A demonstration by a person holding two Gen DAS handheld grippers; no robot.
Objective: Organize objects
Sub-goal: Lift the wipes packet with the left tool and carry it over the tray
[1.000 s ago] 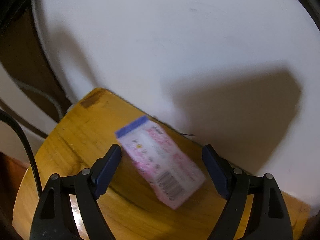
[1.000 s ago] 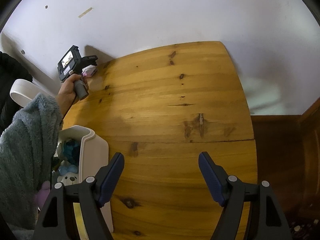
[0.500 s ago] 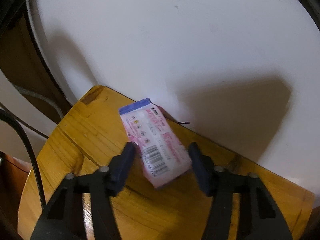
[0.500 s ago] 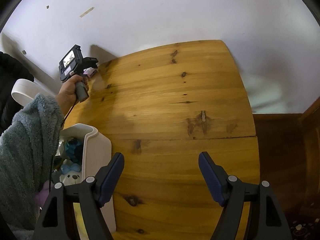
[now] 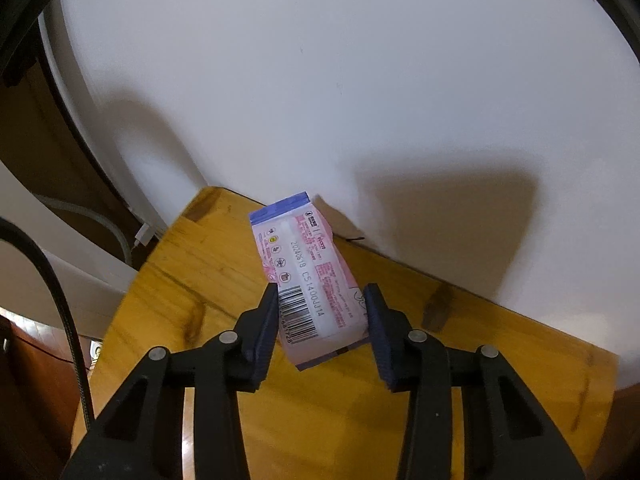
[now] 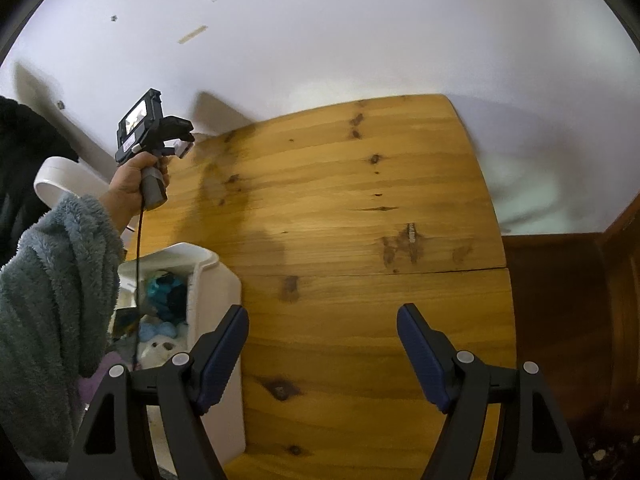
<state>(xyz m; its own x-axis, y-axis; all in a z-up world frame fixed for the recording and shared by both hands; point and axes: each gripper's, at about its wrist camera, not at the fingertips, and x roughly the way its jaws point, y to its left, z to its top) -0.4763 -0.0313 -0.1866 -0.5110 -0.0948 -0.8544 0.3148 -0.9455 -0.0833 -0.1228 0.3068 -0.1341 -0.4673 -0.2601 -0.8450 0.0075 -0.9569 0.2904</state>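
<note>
A pink and purple packet (image 5: 310, 276) with a barcode is held between my left gripper's (image 5: 322, 300) fingers, over the far left corner of the wooden table (image 5: 192, 280) by the white wall. The left gripper is shut on the packet's near end. In the right wrist view the left gripper (image 6: 182, 148) is seen far off, raised over the table's far left corner, with the packet a pale blur at its tip. My right gripper (image 6: 324, 320) is open and empty above the table's (image 6: 360, 208) near part.
A white bin (image 6: 208, 292) holding soft toys (image 6: 160, 292) stands at the table's left edge. The white wall (image 6: 320, 32) runs behind the table. A dark wooden panel (image 6: 560, 300) is to the right. Cables (image 5: 48, 272) hang left of the table corner.
My left gripper has closed in on the packet and gripped its near end, and the packet now looks lifted. The right gripper has stayed open and drifted slightly.
</note>
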